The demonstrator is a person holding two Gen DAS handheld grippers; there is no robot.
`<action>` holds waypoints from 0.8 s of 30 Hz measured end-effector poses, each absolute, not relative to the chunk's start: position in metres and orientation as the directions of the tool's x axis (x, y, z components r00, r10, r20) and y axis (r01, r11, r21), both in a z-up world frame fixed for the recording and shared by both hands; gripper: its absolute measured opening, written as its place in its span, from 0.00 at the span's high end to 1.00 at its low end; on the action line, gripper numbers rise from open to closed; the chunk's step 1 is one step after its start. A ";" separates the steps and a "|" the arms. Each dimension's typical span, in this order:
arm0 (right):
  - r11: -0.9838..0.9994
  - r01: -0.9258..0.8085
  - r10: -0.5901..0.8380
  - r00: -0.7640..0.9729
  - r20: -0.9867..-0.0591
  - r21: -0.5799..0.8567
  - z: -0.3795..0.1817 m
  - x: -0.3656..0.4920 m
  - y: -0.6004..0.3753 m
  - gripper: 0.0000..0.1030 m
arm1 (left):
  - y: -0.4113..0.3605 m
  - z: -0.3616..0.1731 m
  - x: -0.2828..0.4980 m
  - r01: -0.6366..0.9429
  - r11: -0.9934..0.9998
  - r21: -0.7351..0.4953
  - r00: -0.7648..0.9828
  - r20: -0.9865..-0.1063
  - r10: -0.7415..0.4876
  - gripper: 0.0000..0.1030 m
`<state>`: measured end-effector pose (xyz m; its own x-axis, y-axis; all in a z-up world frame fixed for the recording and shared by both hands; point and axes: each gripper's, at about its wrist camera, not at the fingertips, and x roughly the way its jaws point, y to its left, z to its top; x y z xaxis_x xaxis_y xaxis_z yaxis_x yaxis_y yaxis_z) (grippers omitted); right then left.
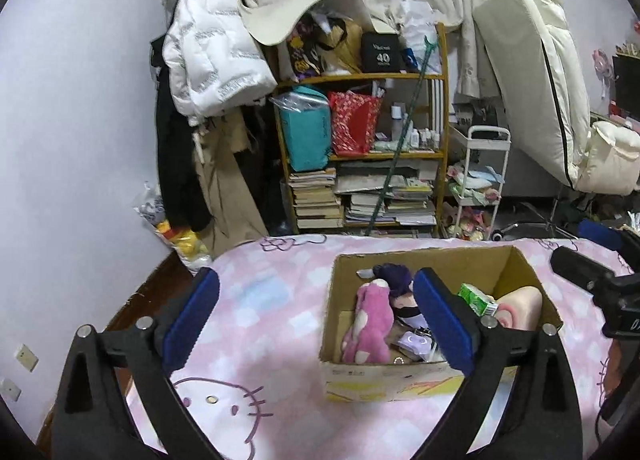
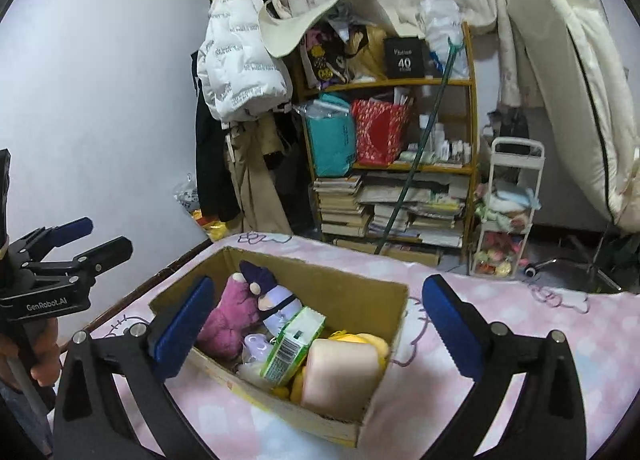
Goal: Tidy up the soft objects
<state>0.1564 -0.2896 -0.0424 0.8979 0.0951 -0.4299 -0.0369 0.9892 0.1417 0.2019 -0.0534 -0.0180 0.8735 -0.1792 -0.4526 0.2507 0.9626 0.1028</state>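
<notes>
Both tongs, left [image 1: 316,320] and right [image 2: 320,324], gape empty over the cardboard box [image 2: 360,292], pink plush [image 2: 228,320] lying lengthwise inside.

A brown cardboard box [image 2: 352,296] holds a pink plush [image 2: 228,324], a purple doll [image 2: 268,292] and a green packet [image 2: 296,344]. The bedsheet [image 1: 256,300] is pink-and-white checked with cartoon cat outlines. Both grippers have blue pads [image 2: 184,324] on black arms.

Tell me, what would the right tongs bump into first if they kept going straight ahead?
Probably the cardboard box on the bed: the open right tongs point at its far wall, just above the green packet inside. Depth is hard to judge.
</notes>
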 end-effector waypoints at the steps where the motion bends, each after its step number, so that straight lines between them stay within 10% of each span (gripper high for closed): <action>1: 0.989 -0.037 0.095 0.901 -0.423 0.142 -0.038 0.151 -0.290 0.00 | -0.051 -0.014 0.197 0.251 0.963 0.095 0.874 -0.449 -0.184 0.06; 24: 0.992 -0.035 0.074 0.943 -0.326 0.124 0.032 0.033 -0.286 0.00 | 0.002 0.038 0.075 0.152 0.983 0.100 0.937 -0.330 -0.111 0.01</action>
